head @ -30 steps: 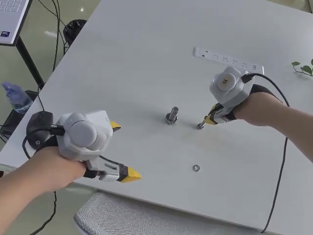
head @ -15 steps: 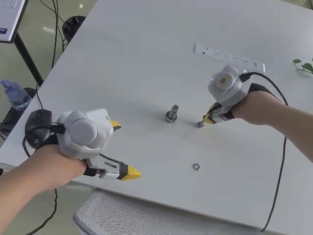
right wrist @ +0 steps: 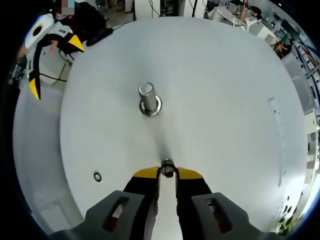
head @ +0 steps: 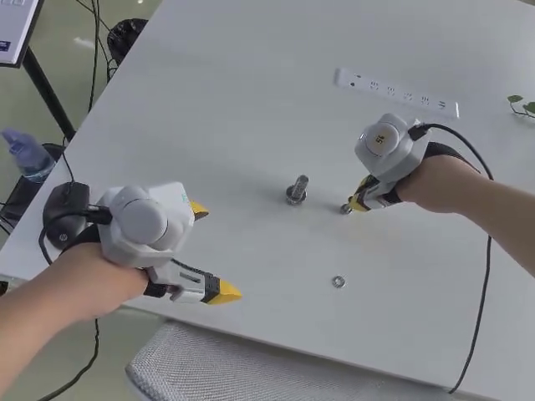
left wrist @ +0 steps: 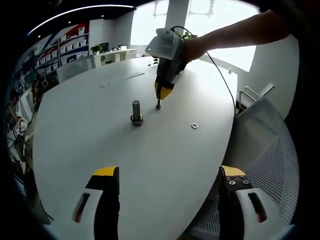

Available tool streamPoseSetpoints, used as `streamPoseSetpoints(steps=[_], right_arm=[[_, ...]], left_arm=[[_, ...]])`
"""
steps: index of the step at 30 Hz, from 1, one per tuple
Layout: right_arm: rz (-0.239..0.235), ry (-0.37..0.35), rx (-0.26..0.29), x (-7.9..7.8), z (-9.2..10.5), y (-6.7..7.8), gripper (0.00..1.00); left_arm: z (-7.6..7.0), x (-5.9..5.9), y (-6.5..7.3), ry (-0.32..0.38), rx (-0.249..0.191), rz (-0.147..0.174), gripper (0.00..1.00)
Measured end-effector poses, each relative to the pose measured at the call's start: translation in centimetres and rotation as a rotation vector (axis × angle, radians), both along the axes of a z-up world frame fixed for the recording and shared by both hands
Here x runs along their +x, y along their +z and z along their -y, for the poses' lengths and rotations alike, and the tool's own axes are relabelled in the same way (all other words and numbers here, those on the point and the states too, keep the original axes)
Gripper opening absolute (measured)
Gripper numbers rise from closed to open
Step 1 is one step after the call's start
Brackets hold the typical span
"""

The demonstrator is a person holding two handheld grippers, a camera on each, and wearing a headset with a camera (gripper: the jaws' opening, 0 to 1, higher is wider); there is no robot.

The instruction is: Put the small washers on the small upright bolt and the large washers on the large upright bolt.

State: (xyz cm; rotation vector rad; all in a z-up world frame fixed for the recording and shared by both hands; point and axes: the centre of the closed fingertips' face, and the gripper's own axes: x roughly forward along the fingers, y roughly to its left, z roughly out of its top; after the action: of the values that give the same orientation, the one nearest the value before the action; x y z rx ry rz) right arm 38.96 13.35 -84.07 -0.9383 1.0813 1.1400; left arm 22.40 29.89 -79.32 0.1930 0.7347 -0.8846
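Observation:
The large upright bolt (head: 297, 190) (left wrist: 136, 112) (right wrist: 148, 101) stands mid-table with a washer ring around its base. Just right of it is the small upright bolt (head: 345, 208) (left wrist: 158, 105). My right gripper (head: 355, 205) (left wrist: 159, 94) (right wrist: 167, 174) points down at the small bolt's top. Its jaws are nearly together on a small metal piece that looks like a small washer (right wrist: 167, 168). Another washer (head: 338, 281) (left wrist: 194, 125) (right wrist: 97, 176) lies loose on the table nearer the front edge. My left gripper (head: 213, 251) (left wrist: 170, 175) (right wrist: 54, 67) hovers open and empty over the front left of the table.
A white power strip (head: 397, 92) lies at the far right of the white table (head: 209, 109). A grey mesh chair (head: 209, 368) sits under the front edge. A cable (head: 483, 276) trails from the right gripper across the table's right side.
The view has shifted slightly. My right gripper stays at the small bolt's top and the left gripper holds its place, still open.

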Motion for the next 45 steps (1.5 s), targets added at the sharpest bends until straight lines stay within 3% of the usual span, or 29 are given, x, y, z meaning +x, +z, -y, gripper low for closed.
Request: streamPoseSetpoints(steps=[23,45], right_arm=[[-0.014,0.018,-0.018,-0.8,-0.3,-2.2,0.12],[-0.011,0.027,-0.018,-0.6,-0.4,-2.0,0.13]], left_arm=[[-0.7,-0.1,-0.7,0.004,0.003,-0.021,0.8],[-0.9,-0.6,-0.7,0.001,0.005,-0.029,0.77]])
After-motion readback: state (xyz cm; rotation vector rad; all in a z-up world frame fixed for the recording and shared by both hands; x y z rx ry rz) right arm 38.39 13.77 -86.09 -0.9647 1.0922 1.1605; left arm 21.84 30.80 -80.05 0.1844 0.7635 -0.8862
